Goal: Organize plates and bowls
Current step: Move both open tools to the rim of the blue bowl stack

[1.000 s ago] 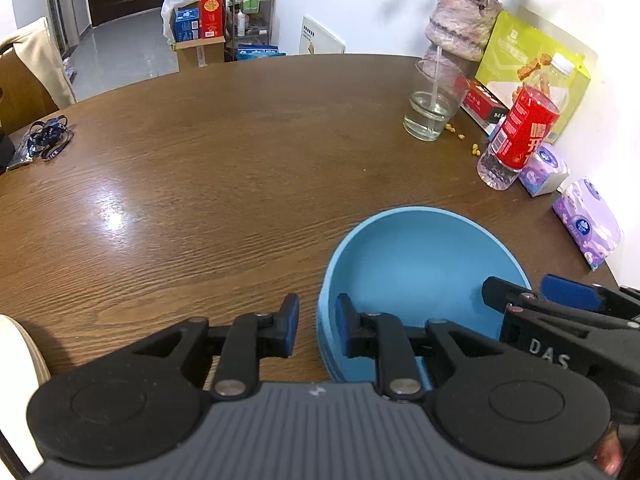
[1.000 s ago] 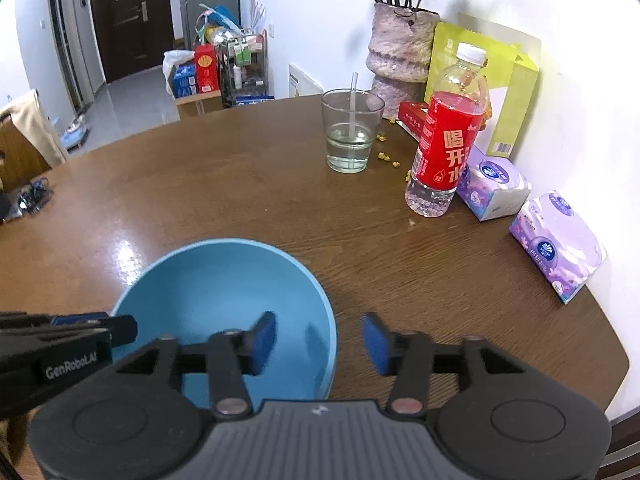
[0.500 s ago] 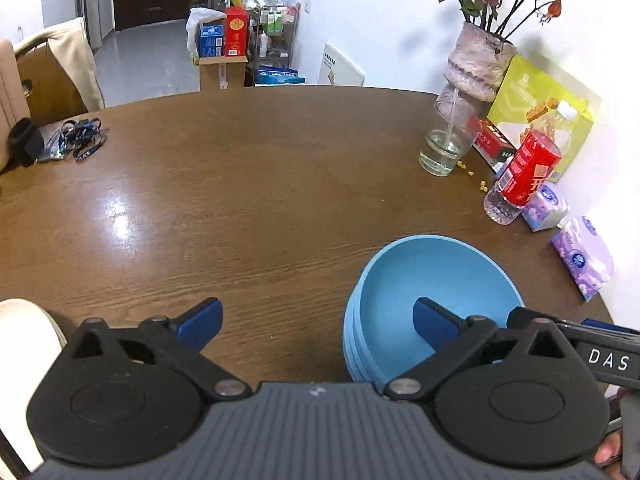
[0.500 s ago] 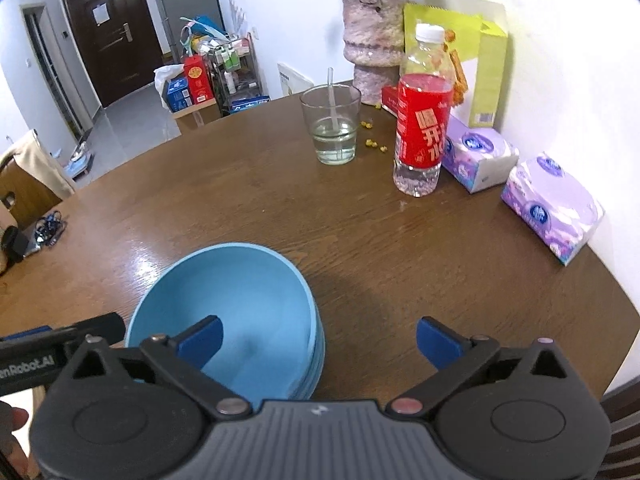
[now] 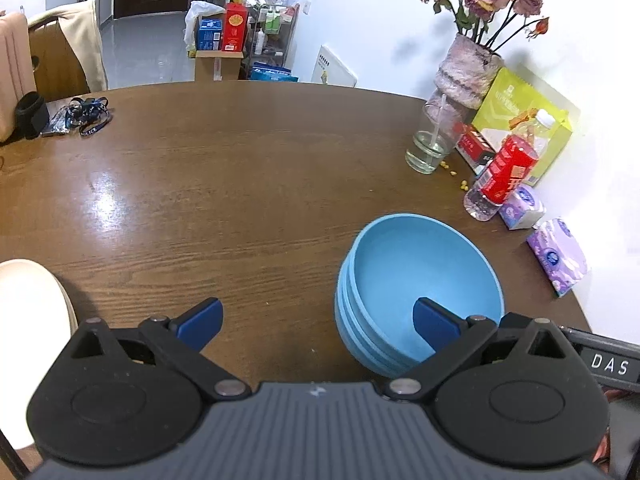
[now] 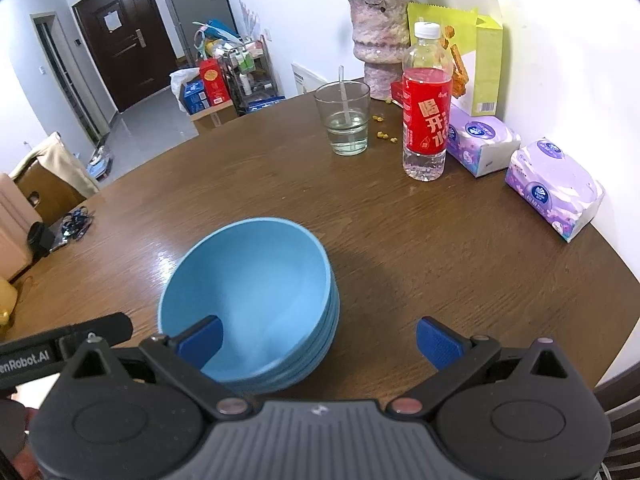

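Observation:
A stack of blue bowls point(image 5: 416, 280) point(image 6: 256, 288) stands on the brown round table point(image 5: 240, 184) near its front right edge. My left gripper point(image 5: 318, 322) hangs open above the table, left of the stack, with its right finger over the bowls' near rim. My right gripper point(image 6: 318, 340) is open too, and its left finger sits over the top bowl's near rim. Neither grips anything. A cream plate point(image 5: 28, 304) peeks in at the left edge of the left wrist view.
Along the wall stand a glass of water point(image 6: 346, 120), a red-labelled bottle point(image 6: 426, 112), two purple tissue packs point(image 6: 556, 188), a vase of dried roses point(image 6: 378, 40) and a yellow-green box point(image 6: 476, 60). A lanyard and dark pouch point(image 5: 60, 116) lie far left.
Both grippers opened wide, letting go of the top blue bowl's rim, and drew back and up from the stack, which stayed in place.

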`<state>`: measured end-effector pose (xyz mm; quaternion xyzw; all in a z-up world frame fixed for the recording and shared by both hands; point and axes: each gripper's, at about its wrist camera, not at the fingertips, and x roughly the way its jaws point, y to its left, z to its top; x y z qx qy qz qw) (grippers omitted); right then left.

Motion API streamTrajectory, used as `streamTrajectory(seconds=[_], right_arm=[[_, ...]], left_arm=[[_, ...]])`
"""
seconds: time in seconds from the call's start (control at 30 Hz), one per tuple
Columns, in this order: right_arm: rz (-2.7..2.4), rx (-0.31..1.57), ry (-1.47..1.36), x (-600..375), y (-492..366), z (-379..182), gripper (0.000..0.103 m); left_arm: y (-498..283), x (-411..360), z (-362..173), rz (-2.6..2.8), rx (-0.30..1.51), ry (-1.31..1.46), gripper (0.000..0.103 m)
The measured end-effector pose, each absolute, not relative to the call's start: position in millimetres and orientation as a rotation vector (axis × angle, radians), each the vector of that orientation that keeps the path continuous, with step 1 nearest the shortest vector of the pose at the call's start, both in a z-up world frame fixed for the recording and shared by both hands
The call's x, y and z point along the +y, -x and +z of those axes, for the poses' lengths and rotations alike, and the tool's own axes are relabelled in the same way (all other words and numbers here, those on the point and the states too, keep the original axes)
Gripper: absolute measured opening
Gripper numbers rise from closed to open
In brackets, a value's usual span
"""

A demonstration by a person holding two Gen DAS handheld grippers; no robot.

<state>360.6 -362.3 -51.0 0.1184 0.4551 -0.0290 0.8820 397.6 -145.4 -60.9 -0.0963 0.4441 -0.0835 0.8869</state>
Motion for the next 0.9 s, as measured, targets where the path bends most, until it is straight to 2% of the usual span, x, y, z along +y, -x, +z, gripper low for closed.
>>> streamTrajectory(seconds=[0.57, 0.9], right_arm=[[-0.066, 0.876, -0.287, -359.2, -320.7, -39.9, 0.103], [-0.070, 0.874, -0.351, -356.0, -318.9, -54.6, 0.103]], left_arm=[[-373.0, -141.3, -55.3, -0.221, 0.908, 0.181, 0.103], [-379.6, -134.1, -51.0, -0.201, 0.904, 0.149, 0.103]])
